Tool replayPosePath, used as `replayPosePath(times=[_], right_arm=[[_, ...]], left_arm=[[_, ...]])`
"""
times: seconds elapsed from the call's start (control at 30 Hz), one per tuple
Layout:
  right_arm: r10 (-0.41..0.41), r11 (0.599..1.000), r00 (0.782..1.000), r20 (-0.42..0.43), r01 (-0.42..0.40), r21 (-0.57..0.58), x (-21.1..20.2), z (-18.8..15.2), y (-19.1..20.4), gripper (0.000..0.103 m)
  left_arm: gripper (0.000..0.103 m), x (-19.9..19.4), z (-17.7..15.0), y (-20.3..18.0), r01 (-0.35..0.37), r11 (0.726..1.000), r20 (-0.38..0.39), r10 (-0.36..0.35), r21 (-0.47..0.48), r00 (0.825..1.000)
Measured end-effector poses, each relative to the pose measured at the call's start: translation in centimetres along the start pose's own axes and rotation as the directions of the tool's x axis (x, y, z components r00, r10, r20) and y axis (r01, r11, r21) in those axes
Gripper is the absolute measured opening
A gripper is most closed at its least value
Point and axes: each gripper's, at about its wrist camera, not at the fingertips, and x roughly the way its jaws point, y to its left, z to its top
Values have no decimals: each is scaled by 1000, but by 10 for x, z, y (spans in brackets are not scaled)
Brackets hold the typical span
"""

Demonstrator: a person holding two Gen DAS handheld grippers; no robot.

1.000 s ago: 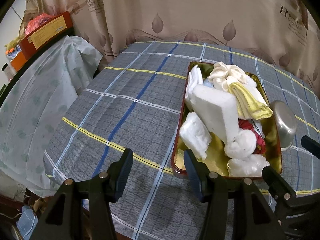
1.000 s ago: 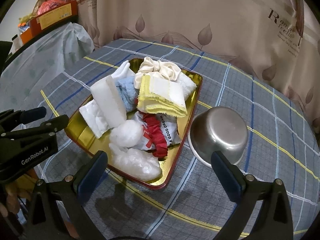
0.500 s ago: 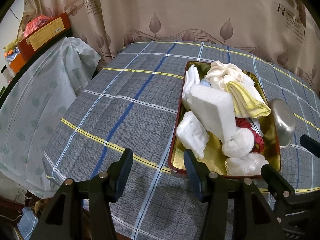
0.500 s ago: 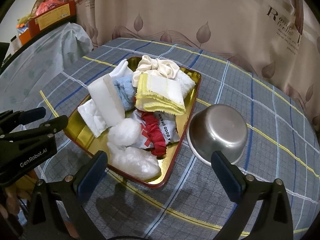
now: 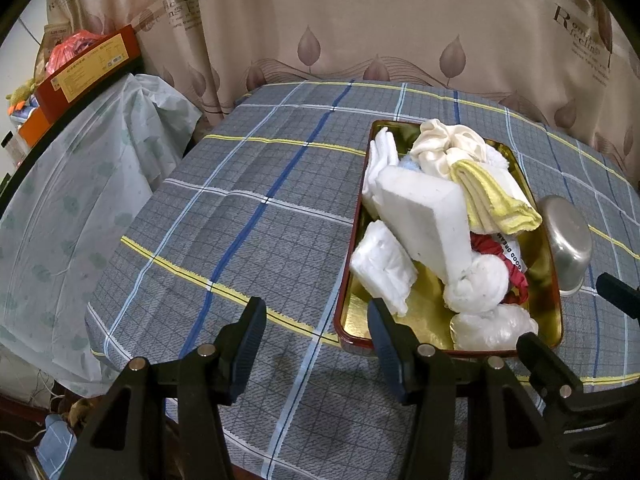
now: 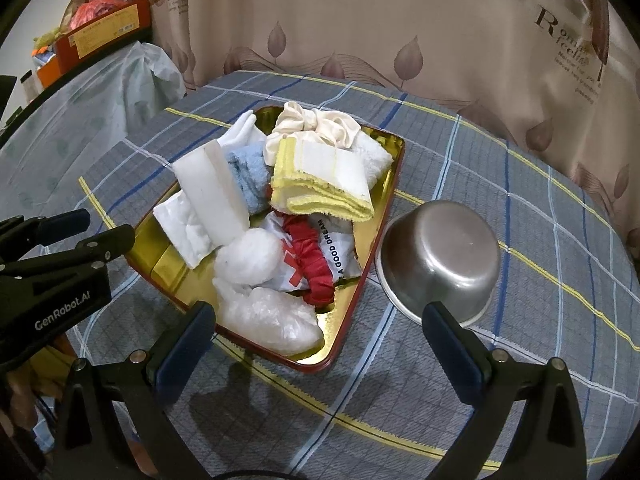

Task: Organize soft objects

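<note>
Both grippers, left gripper (image 5: 316, 326) and right gripper (image 6: 318, 334), gape wide, empty.

Glossy gold metal tray (image 6: 390, 184); brushed steel bowl (image 6: 440, 256); matt woven tablecloth (image 5: 248, 216); crinkly plastic bag (image 6: 268, 316)

Bare tablecloth (image 5: 248, 216) left of the heaped tray (image 6: 352, 300) (bowl (image 6: 440, 256) crowds right).

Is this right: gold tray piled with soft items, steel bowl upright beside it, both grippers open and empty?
Not quite. The steel bowl lies upside down, base up, as the right wrist view shows. The rest holds: it sits beside the gold tray of soft items, and the left gripper and right gripper are open and empty.
</note>
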Motion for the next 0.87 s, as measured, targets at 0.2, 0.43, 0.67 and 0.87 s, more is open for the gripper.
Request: replayPosePath(times=[0.2, 0.43, 0.67, 0.87], right_arm=[[-1, 1000, 1000, -1, 1, -4, 0, -1, 1, 103], [2, 1000, 1000, -1, -2, -3, 1, -1, 1, 103], [4, 1000, 1000, -3, -4, -4, 1, -1, 5, 103], [5, 1000, 1000, -1, -5, -6, 2, -1, 7, 103]], left_arm=[[54, 0, 0, 0, -1, 1000, -1, 1, -1, 1000], [54, 2, 0, -1, -2, 1000, -4, 2, 1, 1000], [54, 2, 0, -1, 0, 1000, -3, 0, 8, 1000], [54, 3, 0, -1, -3, 1000, -7, 3, 4, 1000]])
